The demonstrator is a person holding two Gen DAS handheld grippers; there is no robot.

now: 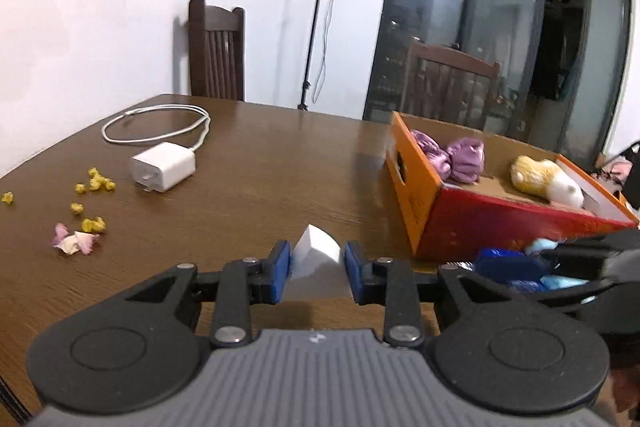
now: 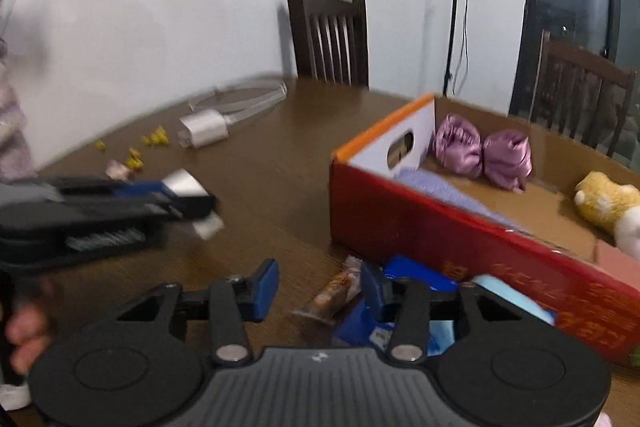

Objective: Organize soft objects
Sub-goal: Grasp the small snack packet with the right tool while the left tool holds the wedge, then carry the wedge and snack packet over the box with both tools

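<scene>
My left gripper (image 1: 317, 263) is shut on a white sponge block (image 1: 318, 259) and holds it above the brown table (image 1: 260, 167), left of the red and orange box (image 1: 496, 223). In the right wrist view the left gripper (image 2: 188, 195) shows at the left with the white block (image 2: 186, 183). The box (image 2: 440, 239) holds a purple satin bow (image 2: 484, 153) and a yellow and white plush toy (image 2: 608, 207). My right gripper (image 2: 320, 287) is open and empty, low over a snack wrapper (image 2: 336, 295) and blue packets (image 2: 416, 275) in front of the box.
A white charger (image 1: 164, 166) with a coiled cable (image 1: 156, 125) lies at the far left of the table. Yellow scraps (image 1: 94, 187) and pink petals (image 1: 74, 241) are scattered near it. Two dark wooden chairs (image 1: 216, 51) stand behind the table, with a light stand (image 1: 320, 7).
</scene>
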